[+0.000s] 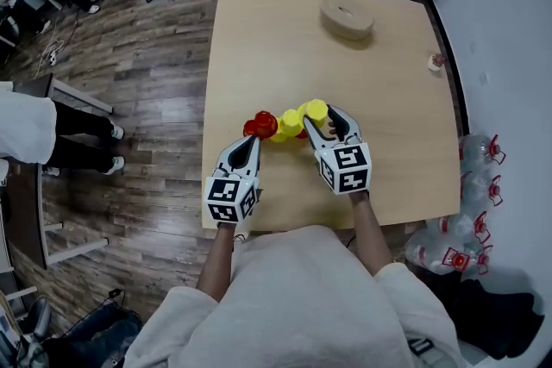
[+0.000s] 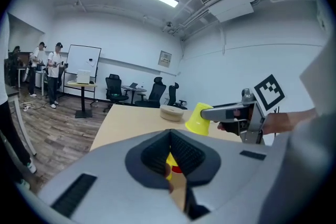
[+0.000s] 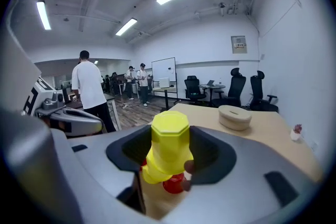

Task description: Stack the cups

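The left claw (image 1: 254, 142) hangs low over the counter (image 1: 259, 39), its tip just beside the red cup (image 1: 261, 125). Its jaws are pressed together with nothing between them; through the slit under the pads, the left gripper view shows only a sliver of yellow and red beyond. Right of the red cup and touching it lies a yellow cup (image 1: 289, 123). Next comes the right claw (image 1: 321, 123), pinching the held cup (image 3: 170, 147), also yellow, base towards the camera and raised clear of the counter. The other two cups lie just beneath it. Farther back on the counter sits a tan box (image 1: 347, 17).
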Demonstrator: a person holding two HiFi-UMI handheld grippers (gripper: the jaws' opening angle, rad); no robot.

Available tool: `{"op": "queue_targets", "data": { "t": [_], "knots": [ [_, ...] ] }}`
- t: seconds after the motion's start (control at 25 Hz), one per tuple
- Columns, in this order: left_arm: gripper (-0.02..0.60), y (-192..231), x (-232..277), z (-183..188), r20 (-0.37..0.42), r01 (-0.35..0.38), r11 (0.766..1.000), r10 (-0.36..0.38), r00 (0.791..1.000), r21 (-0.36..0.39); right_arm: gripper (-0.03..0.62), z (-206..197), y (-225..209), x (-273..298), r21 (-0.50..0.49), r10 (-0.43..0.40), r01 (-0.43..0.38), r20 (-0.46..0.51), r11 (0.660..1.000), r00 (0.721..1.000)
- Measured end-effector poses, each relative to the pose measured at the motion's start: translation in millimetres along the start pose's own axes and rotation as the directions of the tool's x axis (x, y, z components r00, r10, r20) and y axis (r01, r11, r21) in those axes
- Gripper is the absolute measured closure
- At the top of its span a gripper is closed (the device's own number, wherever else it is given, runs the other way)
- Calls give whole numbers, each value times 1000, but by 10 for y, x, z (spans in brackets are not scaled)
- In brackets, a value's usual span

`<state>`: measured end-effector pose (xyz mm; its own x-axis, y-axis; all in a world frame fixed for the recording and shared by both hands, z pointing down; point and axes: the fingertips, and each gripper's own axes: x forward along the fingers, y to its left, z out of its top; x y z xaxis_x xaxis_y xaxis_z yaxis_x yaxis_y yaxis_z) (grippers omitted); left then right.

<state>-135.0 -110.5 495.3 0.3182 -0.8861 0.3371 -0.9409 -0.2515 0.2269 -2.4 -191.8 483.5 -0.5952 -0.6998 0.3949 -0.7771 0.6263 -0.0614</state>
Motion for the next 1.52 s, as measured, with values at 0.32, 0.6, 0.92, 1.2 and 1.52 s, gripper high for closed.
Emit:
{"op": "queue_targets", "data": {
  "t": [0.32,0.6,0.92,1.2,1.52],
  "knots": [
    [570,363,-322,59,36,-87,996,87,996,-21,365,236,532,370,-64,108,-108,4,992,994],
    [569,484,-472,8,36,-105,994,106,994,-41,365,101,724,539,-67,124,-127,-46,990,991],
    [569,548,-525,-26,35,-112,992,114,993,-49,365,-30,758,645,-69,122,-127,-75,989,990],
    [569,594,-533,-46,32,-117,992,119,992,-55,364,-49,769,665,-67,121,-126,-65,990,990],
    [569,556,-493,-21,32,-97,994,99,995,-45,338,56,801,497,-49,146,-146,-13,988,989]
  ]
}}
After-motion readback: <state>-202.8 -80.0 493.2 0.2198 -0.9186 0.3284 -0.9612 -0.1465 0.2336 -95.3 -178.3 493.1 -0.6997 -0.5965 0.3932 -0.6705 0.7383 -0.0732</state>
